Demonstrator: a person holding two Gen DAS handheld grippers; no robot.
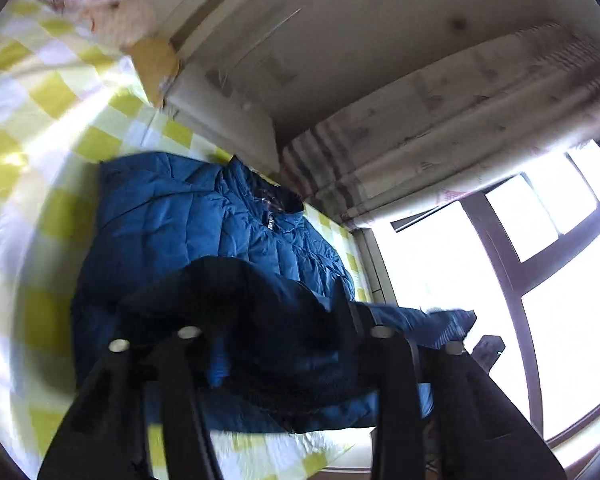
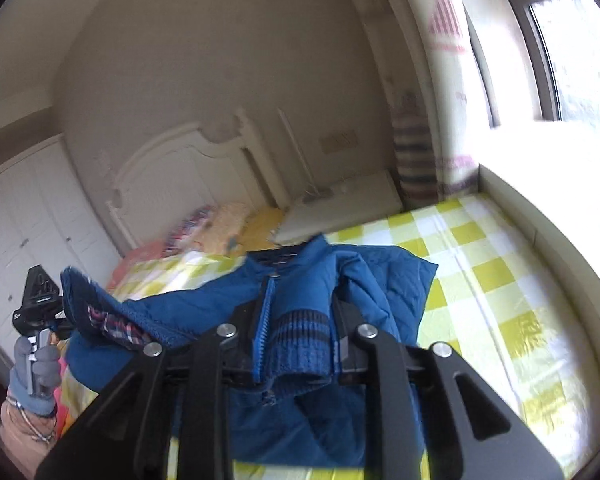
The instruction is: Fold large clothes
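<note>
A blue quilted jacket (image 1: 180, 208) lies front up on a yellow and white checked bed sheet (image 1: 40, 120), its collar (image 1: 276, 196) toward the far wall. Its bottom hem is lifted off the bed. My left gripper (image 1: 260, 304) is shut on a dark bunch of that hem, which hides its fingertips. In the right wrist view my right gripper (image 2: 298, 328) is shut on the jacket's (image 2: 380, 280) ribbed hem beside the zipper. The left gripper (image 2: 40, 304), held by a gloved hand (image 2: 32, 364), holds up the other hem corner at the left. The right gripper (image 1: 488, 350) shows small at the right.
Patterned pillows (image 2: 220, 232) lie at the head of the bed under a white headboard (image 2: 172, 172). A white nightstand (image 2: 340, 208) and a curtain (image 1: 460, 120) stand beyond the bed. A bright window (image 1: 540, 260) and its ledge (image 2: 540, 208) run along the bed's side. A white wardrobe (image 2: 20, 208) stands at the left.
</note>
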